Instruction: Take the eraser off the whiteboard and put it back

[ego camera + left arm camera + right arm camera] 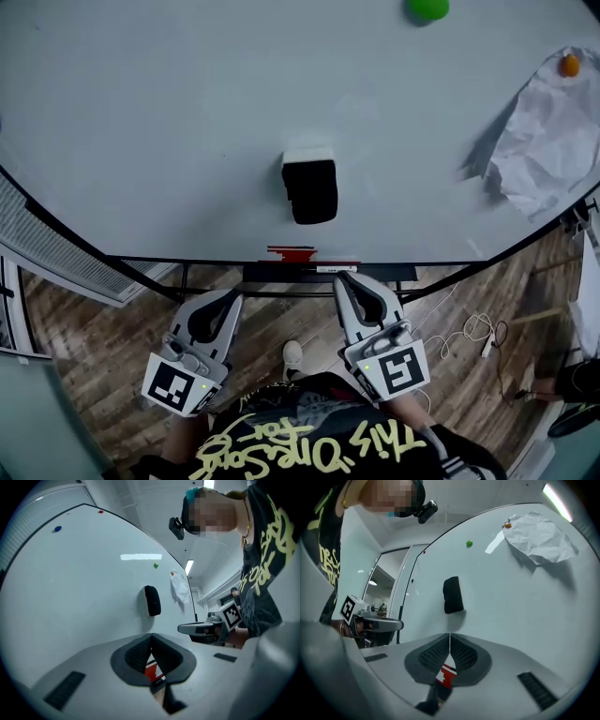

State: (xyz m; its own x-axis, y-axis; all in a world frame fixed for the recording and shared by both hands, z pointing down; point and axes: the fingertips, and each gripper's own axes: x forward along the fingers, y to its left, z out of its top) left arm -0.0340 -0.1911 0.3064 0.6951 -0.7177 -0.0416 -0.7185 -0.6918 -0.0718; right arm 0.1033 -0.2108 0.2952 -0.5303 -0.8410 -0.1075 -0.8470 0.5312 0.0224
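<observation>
The whiteboard is smooth and glossy with bright reflections, and the eraser on it looks matt black and felt-like. The paper is crumpled and creased, and the floor is grained wood plank. The left claw and right claw are matt grey plastic with dark ribbed pads.

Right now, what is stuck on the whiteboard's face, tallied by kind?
Eraser: 1
Crumpled paper sheet: 1
Small round magnets: 4 (green, orange, blue, red)
Total: 6
</observation>
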